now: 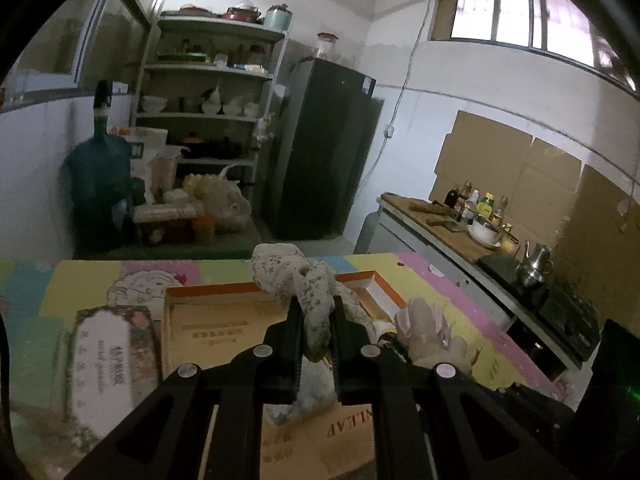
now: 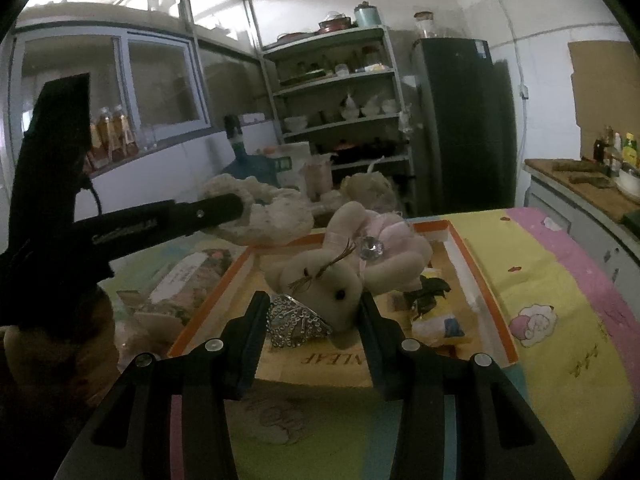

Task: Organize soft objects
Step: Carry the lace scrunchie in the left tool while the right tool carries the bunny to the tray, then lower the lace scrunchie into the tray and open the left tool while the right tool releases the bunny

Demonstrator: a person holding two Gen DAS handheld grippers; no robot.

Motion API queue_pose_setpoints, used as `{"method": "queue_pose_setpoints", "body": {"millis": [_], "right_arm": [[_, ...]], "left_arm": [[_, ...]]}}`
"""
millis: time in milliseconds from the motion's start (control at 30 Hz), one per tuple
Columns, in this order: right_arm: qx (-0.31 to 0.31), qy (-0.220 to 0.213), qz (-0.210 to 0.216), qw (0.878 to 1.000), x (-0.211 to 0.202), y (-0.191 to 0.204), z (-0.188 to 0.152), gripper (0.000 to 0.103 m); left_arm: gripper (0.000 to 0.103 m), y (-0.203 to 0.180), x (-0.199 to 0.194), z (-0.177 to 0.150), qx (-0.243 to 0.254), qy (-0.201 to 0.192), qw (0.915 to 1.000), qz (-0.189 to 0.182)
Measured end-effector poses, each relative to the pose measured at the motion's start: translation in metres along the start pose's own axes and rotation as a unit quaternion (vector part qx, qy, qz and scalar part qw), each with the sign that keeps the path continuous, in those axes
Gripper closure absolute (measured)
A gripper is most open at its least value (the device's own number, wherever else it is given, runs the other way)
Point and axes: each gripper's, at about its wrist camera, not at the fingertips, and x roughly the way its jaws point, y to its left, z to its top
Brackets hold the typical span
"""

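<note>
My left gripper (image 1: 316,308) is shut on a white soft toy of flowered cloth (image 1: 292,276), which hangs over the open orange-rimmed box (image 1: 208,292). The right wrist view shows that gripper (image 2: 224,208) from the side, carrying the flowered toy (image 2: 276,216) above the box's far left corner. My right gripper (image 2: 313,300) is shut on the head of a cream plush rabbit (image 2: 336,280) with a pink dress and a beaded silver bow (image 2: 296,320), over the box (image 2: 460,240). The rabbit (image 1: 428,328) also appears right of the left gripper.
The box stands on a table with a colourful cartoon cloth (image 2: 540,280). A flowered lid (image 1: 104,360) lies left of the box, and a yellow and black item (image 2: 432,296) lies inside. A counter (image 1: 448,220) with bottles is at the right; a fridge (image 1: 324,148) and shelves (image 1: 208,92) are behind.
</note>
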Motion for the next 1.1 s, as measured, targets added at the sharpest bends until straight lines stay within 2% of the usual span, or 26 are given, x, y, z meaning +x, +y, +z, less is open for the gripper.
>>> {"method": "queue_pose_setpoints", "body": {"millis": [233,500,1100], "right_arm": [[0.017,0.028,0.006,0.999,0.027,-0.012,0.001,0.057],[0.023,0.062,0.013,0.998,0.048,-0.019,-0.001,0.057],[0.038,0.109,0.04,0.993,0.075,-0.024,-0.008,0.057]], "left_arm": [[0.091,0.005,0.034,0.003,-0.016,0.026,0.9995,-0.001],[0.091,0.017,0.075,-0.004,-0.043,0.076,0.9962,-0.004],[0.091,0.033,0.119,-0.015,-0.064,0.15,0.9864,0.023]]}}
